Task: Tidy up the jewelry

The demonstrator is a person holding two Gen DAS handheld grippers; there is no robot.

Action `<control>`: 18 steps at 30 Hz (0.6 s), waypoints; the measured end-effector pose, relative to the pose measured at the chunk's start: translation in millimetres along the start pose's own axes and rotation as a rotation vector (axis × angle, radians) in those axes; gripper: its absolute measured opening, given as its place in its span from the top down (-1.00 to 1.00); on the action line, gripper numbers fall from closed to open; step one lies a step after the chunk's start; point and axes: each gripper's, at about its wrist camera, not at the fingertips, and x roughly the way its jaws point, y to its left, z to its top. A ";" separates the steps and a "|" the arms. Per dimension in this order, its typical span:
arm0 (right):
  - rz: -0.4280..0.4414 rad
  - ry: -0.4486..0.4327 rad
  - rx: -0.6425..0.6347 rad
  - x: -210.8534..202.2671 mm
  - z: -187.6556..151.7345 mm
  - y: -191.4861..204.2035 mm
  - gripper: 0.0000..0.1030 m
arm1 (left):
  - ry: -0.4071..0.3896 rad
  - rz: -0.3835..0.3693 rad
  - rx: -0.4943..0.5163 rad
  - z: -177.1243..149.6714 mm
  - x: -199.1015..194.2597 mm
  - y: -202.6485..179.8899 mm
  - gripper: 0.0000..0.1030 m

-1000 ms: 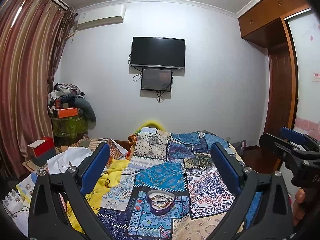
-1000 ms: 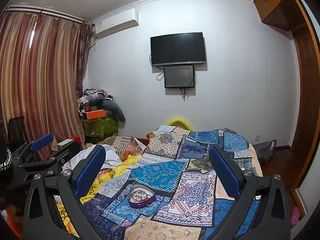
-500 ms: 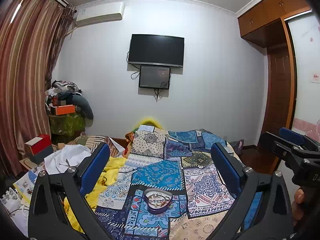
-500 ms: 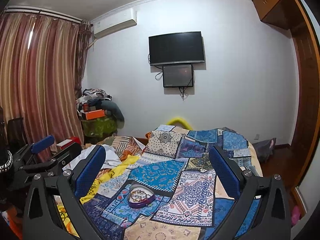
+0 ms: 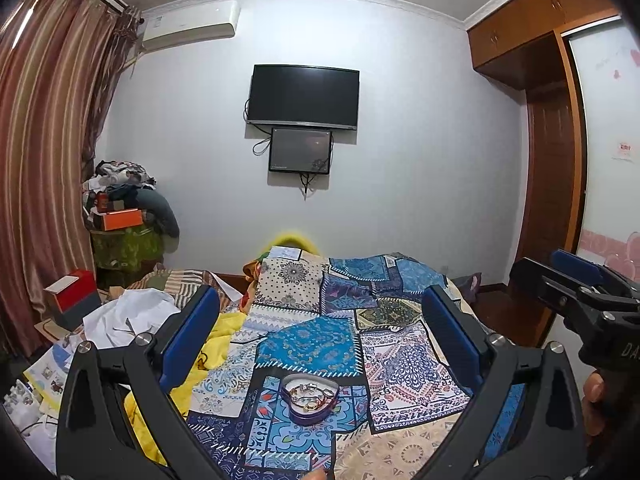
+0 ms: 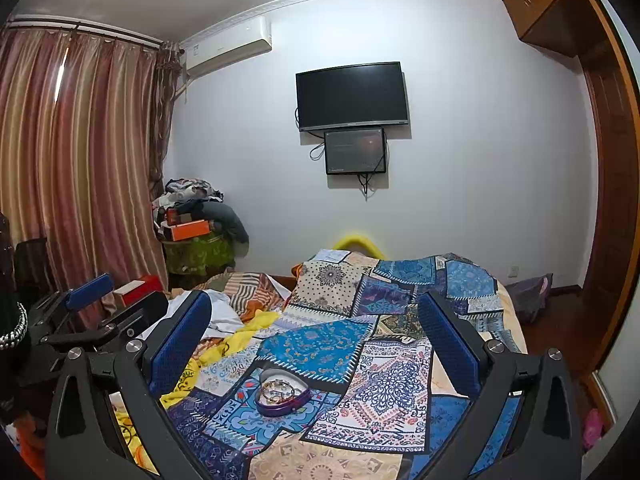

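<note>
Left gripper [image 5: 320,334]: blue-padded fingers spread wide apart, nothing between them, held above the bed. Right gripper [image 6: 316,338]: likewise spread wide, nothing held.

Task item: purple heart-shaped jewelry dish [image 5: 310,398] holding tangled gold and silver-coloured bangles and chains [image 5: 311,394]. It rests on the blue patchwork bedspread [image 5: 308,344] at the near end of the bed, in the gap between the left gripper's fingers in the left wrist view, well apart from both pads. In the right wrist view the dish [image 6: 283,396] sits left of centre, nearer the left finger. Nothing lies between either gripper and the dish.

Surroundings: crumpled yellow cloth [image 5: 218,344] and white fabric [image 5: 128,316] to the left of the bedspread. Red and grey box [image 5: 72,300] further left. Striped reddish curtain [image 5: 44,160] along the left wall. Pile of clothes with an orange box [image 5: 122,218] in the far left corner. Black wall-mounted television [image 5: 303,95] with a smaller dark screen [image 5: 301,151] beneath it on the far wall. White air conditioner [image 5: 190,24] high at left. Brown wooden wardrobe [image 5: 544,120] at right.
</note>
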 end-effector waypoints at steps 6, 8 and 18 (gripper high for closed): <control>-0.003 0.001 0.006 1.4 0.7 -1.8 -0.99 | 0.007 -0.007 -0.003 0.9 1.1 1.1 -0.97; -0.003 0.003 0.008 1.8 0.8 -1.9 -0.99 | 0.008 -0.009 -0.004 0.8 1.3 1.2 -0.97; -0.005 0.003 0.013 2.1 -0.2 -1.7 -0.99 | 0.018 -0.023 0.010 -1.3 5.2 -3.9 -0.97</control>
